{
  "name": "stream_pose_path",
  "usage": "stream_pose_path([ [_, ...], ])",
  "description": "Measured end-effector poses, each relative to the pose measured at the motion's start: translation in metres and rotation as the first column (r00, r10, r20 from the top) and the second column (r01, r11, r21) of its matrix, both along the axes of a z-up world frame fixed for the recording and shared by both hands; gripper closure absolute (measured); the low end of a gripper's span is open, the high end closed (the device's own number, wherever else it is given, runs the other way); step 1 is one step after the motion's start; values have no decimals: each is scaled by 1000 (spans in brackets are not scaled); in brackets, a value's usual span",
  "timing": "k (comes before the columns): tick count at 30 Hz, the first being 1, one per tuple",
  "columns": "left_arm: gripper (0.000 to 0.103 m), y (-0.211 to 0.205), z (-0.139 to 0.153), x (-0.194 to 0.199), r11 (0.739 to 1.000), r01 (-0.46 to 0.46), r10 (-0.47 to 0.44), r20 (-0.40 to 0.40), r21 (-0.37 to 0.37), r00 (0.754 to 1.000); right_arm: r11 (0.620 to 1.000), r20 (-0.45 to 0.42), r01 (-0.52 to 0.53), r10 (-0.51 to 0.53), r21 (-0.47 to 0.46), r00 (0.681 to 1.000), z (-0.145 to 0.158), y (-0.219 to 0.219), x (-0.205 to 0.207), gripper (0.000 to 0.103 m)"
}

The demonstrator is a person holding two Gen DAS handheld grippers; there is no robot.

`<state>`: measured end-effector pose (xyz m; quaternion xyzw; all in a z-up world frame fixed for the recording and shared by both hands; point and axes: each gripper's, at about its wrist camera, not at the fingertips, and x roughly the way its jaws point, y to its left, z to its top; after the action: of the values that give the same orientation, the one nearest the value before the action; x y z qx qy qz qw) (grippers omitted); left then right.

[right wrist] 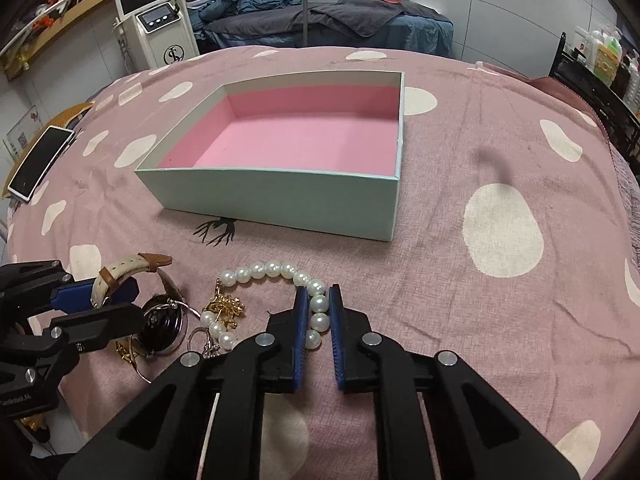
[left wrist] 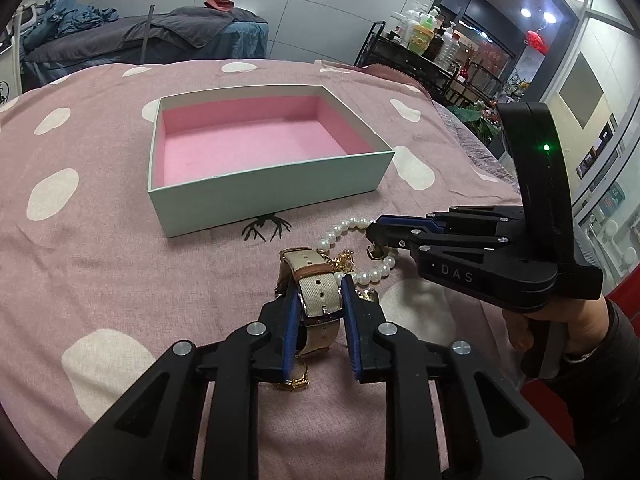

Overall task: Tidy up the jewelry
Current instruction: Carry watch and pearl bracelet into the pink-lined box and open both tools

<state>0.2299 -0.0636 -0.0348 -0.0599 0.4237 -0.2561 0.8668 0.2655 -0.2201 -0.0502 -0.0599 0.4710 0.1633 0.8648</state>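
Jewelry lies heaped on the pink spotted cloth in front of the pink-lined box. Your left gripper is clamped on the beige watch strap. To its right, your right gripper is closed on the pearl bracelet, beside gold chains.
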Motion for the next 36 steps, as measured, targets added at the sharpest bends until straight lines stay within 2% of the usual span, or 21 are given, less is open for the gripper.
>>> stream_pose_path([
  [6,85,13,5,-1,1000,-6,6,13,-18,1000,998,53,-56,54,41,997,13,-1,-12,94],
  [15,85,28,26,4,1000,15,-14,60,-15,998,987,162,-149,137,61,977,56,7,-33,94],
  [19,85,35,35,9,1000,7,-5,79,-23,997,983,186,-168,151,76,971,68,9,-37,94],
  [23,86,45,41,13,995,17,-11,60,-100,998,979,200,-184,162,93,966,76,13,-40,94],
  [27,87,49,47,15,990,33,-24,61,-135,998,978,218,-184,158,102,963,84,15,-40,94],
  [36,87,44,62,35,992,37,-28,76,-121,997,968,249,-192,148,161,957,104,17,-30,94],
])
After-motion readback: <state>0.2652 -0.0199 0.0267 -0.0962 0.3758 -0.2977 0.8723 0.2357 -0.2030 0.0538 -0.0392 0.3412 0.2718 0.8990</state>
